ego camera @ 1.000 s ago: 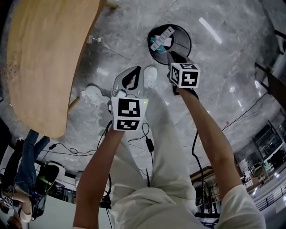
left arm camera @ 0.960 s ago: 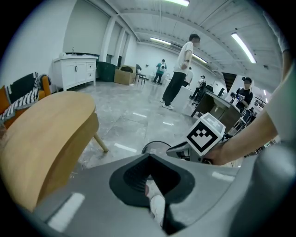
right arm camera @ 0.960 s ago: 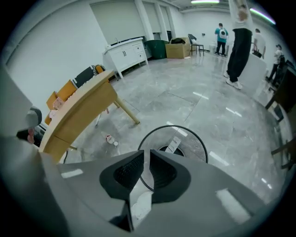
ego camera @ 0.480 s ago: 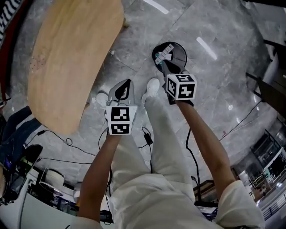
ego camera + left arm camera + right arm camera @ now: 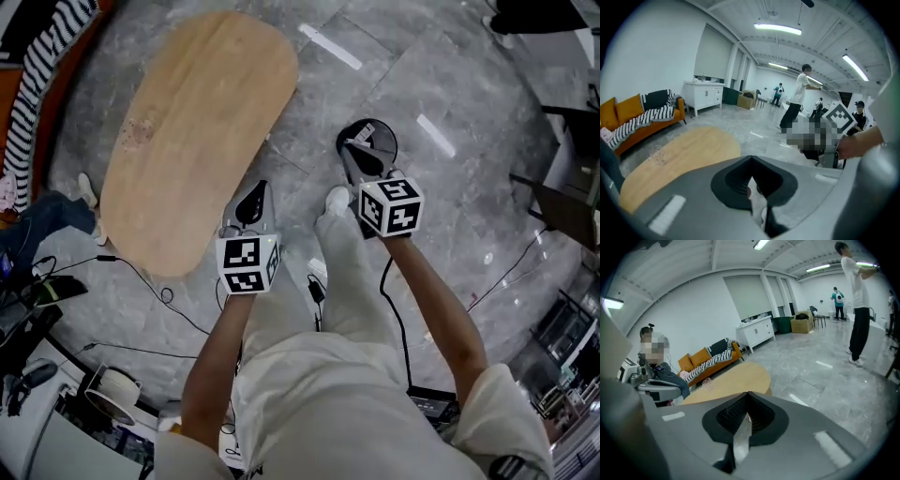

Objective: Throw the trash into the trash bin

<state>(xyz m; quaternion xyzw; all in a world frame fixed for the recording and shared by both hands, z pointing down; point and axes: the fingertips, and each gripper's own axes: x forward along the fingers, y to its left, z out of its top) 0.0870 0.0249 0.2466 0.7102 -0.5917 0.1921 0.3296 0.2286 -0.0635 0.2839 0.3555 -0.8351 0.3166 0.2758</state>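
Trash (image 5: 364, 135) inside round bin (image 5: 386, 157) on floor, long side slanting up-right, right gripper (image 5: 354, 161) over bin's near rim, jaws pressed together, empty, left gripper (image 5: 253, 197) closed, empty, near table (image 5: 197, 122) edge

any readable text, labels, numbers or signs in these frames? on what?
No words or numbers can be read in any view.
Left marker cube: black-and-white square patterns only, no letters.
Right marker cube: the same, patterns only.
White strip in the trash bin: any print is too small to read.
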